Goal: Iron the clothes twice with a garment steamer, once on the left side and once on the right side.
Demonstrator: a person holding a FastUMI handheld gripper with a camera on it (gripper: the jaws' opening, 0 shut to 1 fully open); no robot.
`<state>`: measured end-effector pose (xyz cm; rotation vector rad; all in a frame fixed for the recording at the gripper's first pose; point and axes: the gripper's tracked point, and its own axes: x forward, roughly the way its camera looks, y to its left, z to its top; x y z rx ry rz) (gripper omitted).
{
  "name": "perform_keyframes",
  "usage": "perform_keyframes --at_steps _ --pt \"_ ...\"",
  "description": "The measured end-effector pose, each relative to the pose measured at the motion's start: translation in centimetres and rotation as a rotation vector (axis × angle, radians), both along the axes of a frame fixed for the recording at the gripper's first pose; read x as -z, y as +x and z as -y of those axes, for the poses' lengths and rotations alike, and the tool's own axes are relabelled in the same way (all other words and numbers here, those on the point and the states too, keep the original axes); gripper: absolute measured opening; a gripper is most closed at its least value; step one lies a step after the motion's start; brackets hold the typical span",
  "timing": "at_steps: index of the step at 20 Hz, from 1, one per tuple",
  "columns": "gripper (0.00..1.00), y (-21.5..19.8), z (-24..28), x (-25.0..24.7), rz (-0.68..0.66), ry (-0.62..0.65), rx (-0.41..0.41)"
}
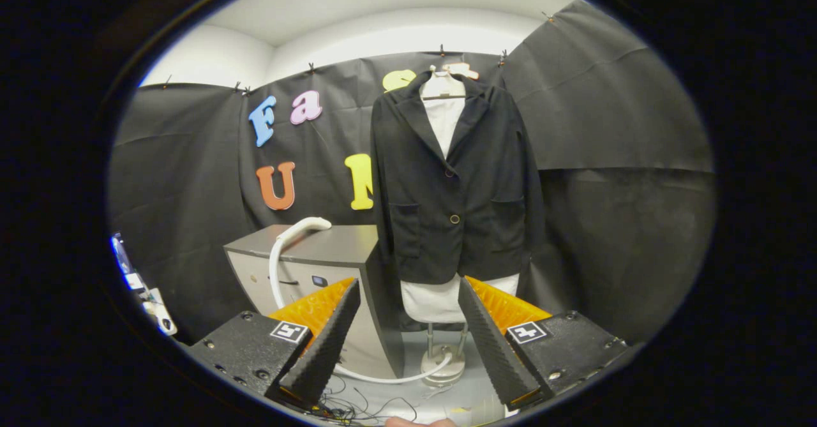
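Observation:
A black jacket (456,184) hangs buttoned over a white mannequin torso (437,302) on a stand (445,363), well beyond my fingers. Left of it a grey cabinet (325,248) carries a white garment steamer handle (306,226) on its top, its white hose (276,274) curving down the cabinet's front and along the floor to the stand's base. My gripper (408,302) is open, with nothing between its fingers. It sits far back from both the steamer and the jacket, with the mannequin's lower edge showing in the gap.
Black cloth walls close the booth behind and to both sides. Thin cables (357,408) lie on the pale floor just ahead of the fingers. Some small equipment (143,293) sits at the far left.

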<state>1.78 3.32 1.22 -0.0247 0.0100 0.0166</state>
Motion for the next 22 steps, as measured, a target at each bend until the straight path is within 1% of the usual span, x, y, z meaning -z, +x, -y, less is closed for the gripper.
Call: perform_keyframes --at_steps 3,10,14,18,20,22 --pt "0.98 1.1 -2.6 -0.3 -0.006 0.001 -0.010" --pt "0.98 3.8 -12.1 -1.3 -0.023 0.028 -0.067" --pt "0.98 5.7 -17.0 -1.1 -0.075 0.037 -0.117" --pt "0.98 8.9 -21.2 -2.2 -0.088 -0.002 -0.155" --pt "0.98 11.5 -22.7 -1.8 -0.126 -0.014 -0.148" --pt "0.98 14.4 -25.2 -1.6 -0.164 -0.002 -0.189"
